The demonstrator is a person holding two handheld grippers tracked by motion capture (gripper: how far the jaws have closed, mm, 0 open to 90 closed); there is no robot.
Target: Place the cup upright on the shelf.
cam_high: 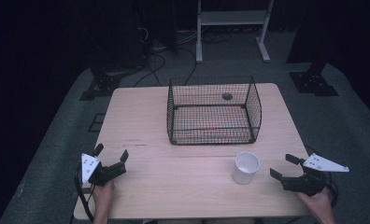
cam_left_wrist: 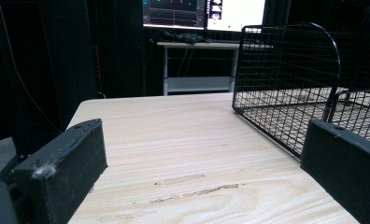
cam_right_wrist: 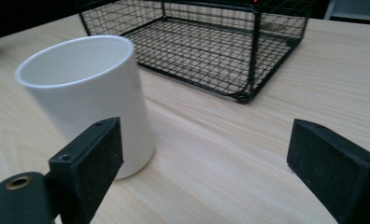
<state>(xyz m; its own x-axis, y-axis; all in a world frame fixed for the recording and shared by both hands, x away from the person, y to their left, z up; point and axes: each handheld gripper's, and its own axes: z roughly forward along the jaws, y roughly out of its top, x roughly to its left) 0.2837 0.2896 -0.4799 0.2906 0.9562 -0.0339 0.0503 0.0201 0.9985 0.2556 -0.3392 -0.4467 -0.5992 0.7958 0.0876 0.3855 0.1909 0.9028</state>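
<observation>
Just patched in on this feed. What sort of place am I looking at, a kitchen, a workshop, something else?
Probably a lab or recording room, not a kitchen: a bare wooden table on grey carpet, dark stands with loose cables around it, and lit monitors on a white desk behind.

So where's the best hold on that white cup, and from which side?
Probably across the smooth side wall of the white cup, about mid-height, coming in level from the right gripper, which is nearest and open. The cup stands upright with no handle showing, and the table around it leaves room for both jaws.
</observation>
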